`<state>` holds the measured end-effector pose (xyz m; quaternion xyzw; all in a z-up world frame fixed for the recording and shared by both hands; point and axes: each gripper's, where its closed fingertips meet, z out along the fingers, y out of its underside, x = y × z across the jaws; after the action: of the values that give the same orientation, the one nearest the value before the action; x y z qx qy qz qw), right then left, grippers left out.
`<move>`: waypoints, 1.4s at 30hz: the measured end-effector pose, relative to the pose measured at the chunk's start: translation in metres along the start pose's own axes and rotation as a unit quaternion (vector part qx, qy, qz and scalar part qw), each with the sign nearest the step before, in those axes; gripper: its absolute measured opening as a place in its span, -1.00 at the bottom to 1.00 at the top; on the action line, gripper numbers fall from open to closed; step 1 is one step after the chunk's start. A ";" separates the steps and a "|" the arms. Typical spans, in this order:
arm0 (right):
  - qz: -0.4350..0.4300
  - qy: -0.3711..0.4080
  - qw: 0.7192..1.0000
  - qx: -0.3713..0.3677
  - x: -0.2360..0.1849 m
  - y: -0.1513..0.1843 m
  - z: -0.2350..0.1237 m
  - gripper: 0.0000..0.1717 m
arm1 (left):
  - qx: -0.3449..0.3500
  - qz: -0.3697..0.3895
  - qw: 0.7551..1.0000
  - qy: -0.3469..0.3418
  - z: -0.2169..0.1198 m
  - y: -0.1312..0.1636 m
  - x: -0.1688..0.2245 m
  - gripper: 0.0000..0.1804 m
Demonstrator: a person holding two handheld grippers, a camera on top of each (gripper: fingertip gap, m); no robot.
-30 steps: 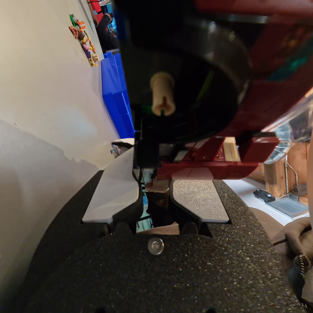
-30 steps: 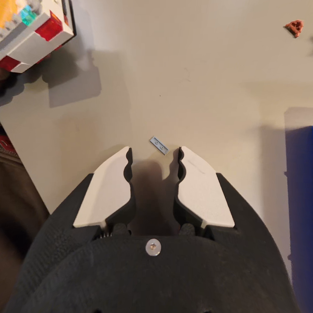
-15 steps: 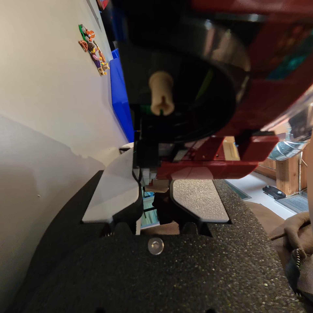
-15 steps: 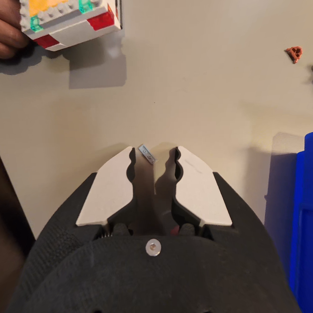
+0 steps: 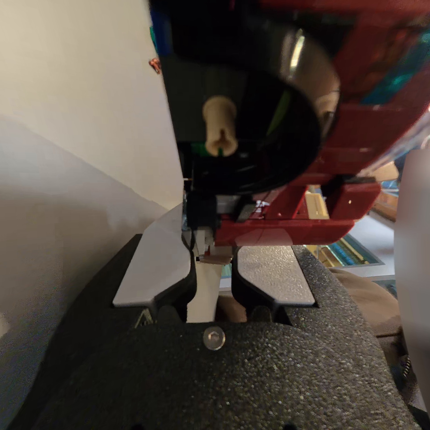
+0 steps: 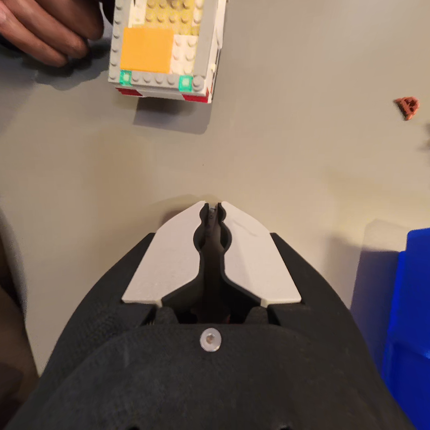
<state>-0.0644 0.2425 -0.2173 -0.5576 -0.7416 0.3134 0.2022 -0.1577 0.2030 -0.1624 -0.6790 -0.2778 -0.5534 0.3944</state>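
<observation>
My left gripper is shut on a brick-built vehicle with a dark red body, a black wheel arch and a tan pin, held close to the camera. The same model shows from above in the right wrist view, white and grey with an orange tile, beside a hand. My right gripper is down at the beige table, shut on a small flat grey plate that stands on edge between its fingertips.
A blue bin stands at the right edge of the table. A small reddish-brown piece lies at the far right. Brown cloth hangs at the lower right of the left wrist view. About 12 cm separates my left fingertips from my right.
My right gripper moved forward over the grey plate and its pads came together on it. The model moved right, farther into the right wrist view. The left grasp is unchanged.
</observation>
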 end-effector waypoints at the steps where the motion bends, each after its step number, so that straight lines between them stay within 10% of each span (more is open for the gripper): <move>1: -0.002 0.001 1.000 0.005 0.002 -0.004 0.001 -0.92 | -0.004 0.007 1.000 -0.005 0.002 -0.004 0.000 -0.66; 14: 0.023 0.018 0.998 0.057 0.019 -0.027 -0.017 -0.91 | -0.046 0.057 0.997 0.000 0.012 -0.019 0.000 -0.66; 28: -0.004 0.007 0.983 0.181 0.033 -0.128 0.025 -0.91 | 0.031 0.135 0.989 -0.048 -0.024 -0.055 -0.006 -0.66; 42: -0.010 0.009 0.995 0.098 0.060 -0.099 0.041 -0.69 | 0.025 0.135 0.989 -0.055 -0.029 -0.057 -0.013 -0.66</move>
<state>-0.1783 0.2716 -0.1811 -0.5308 -0.7107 0.3774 0.2660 -0.2229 0.2099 -0.1602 -0.7298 -0.2183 -0.4493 0.4667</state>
